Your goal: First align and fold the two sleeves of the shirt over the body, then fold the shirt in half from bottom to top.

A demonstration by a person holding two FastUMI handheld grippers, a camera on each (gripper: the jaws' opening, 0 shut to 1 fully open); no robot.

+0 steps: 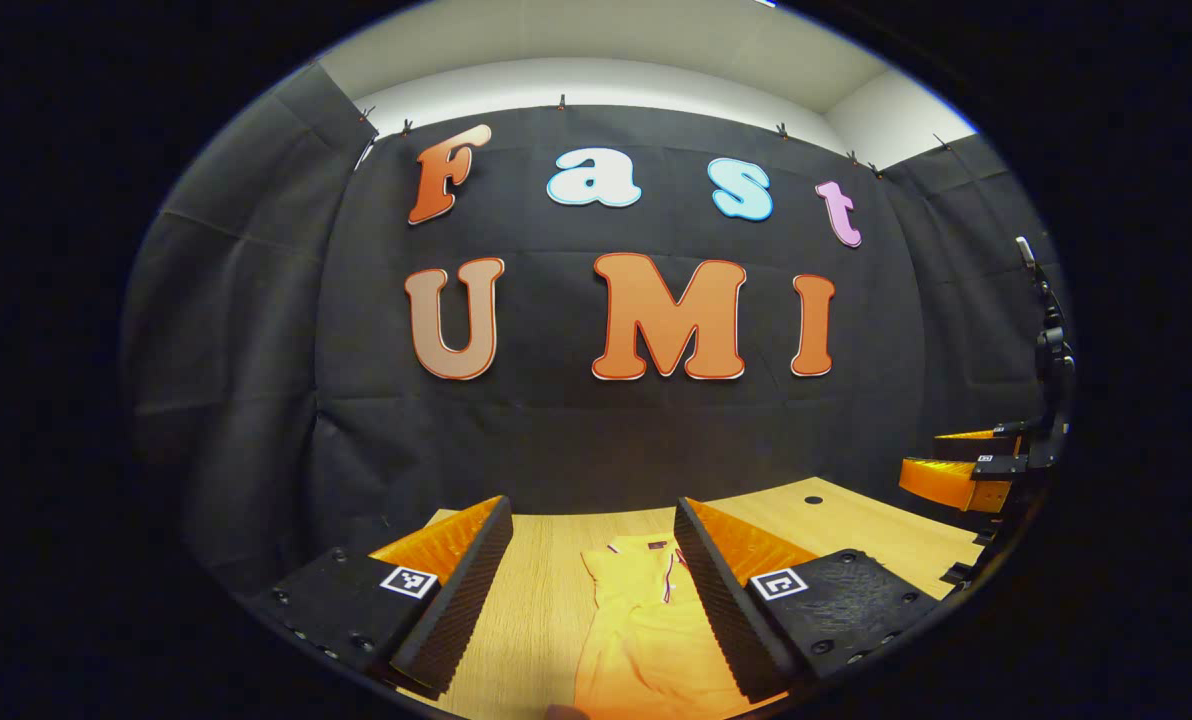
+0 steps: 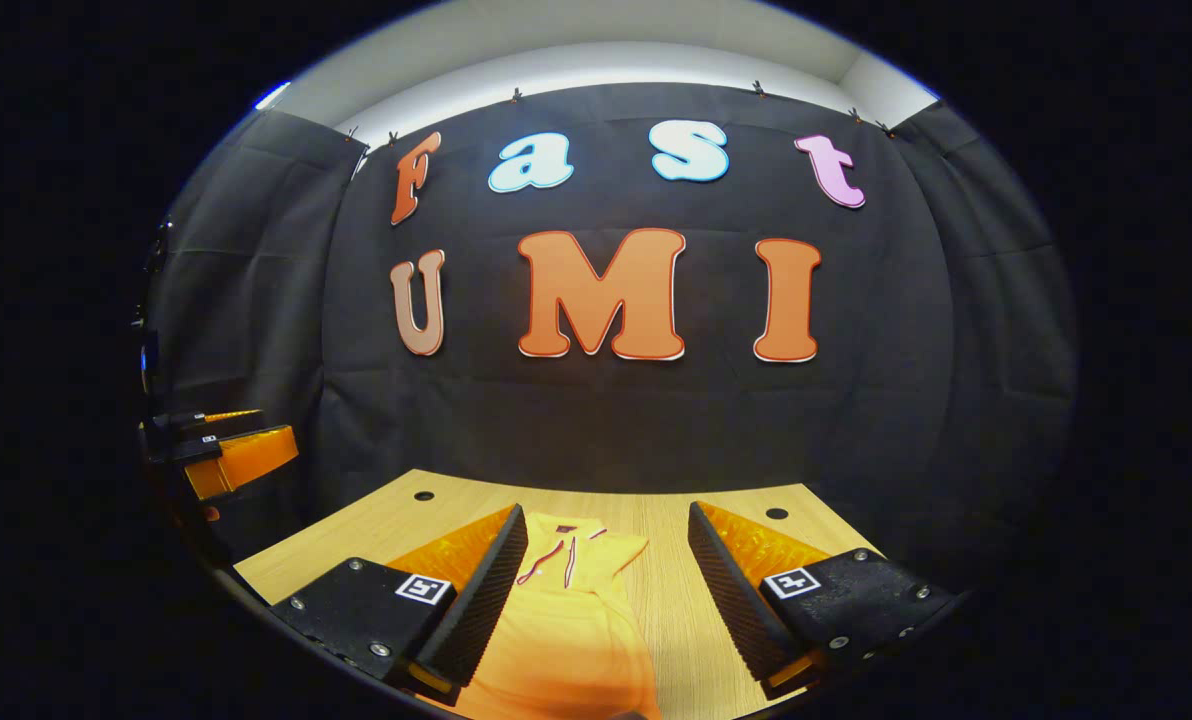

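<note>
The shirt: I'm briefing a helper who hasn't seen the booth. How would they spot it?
Look at the light wooden table in front of the black cloth wall. The yellow-orange fabric shirt lies on it, collar toward the wall, between the fingers of the open right hand-held gripper. It is the only soft thing there, marked by thin dark trim at its collar.

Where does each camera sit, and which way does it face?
Left gripper view: rides on the left gripper, above the wooden table, facing the shirt and the back wall; own fingers open; the other gripper at the right edge.
Right gripper view: rides on the right gripper, same direction, over the shirt; own fingers open.
Both share the shirt, table and wall.
</note>
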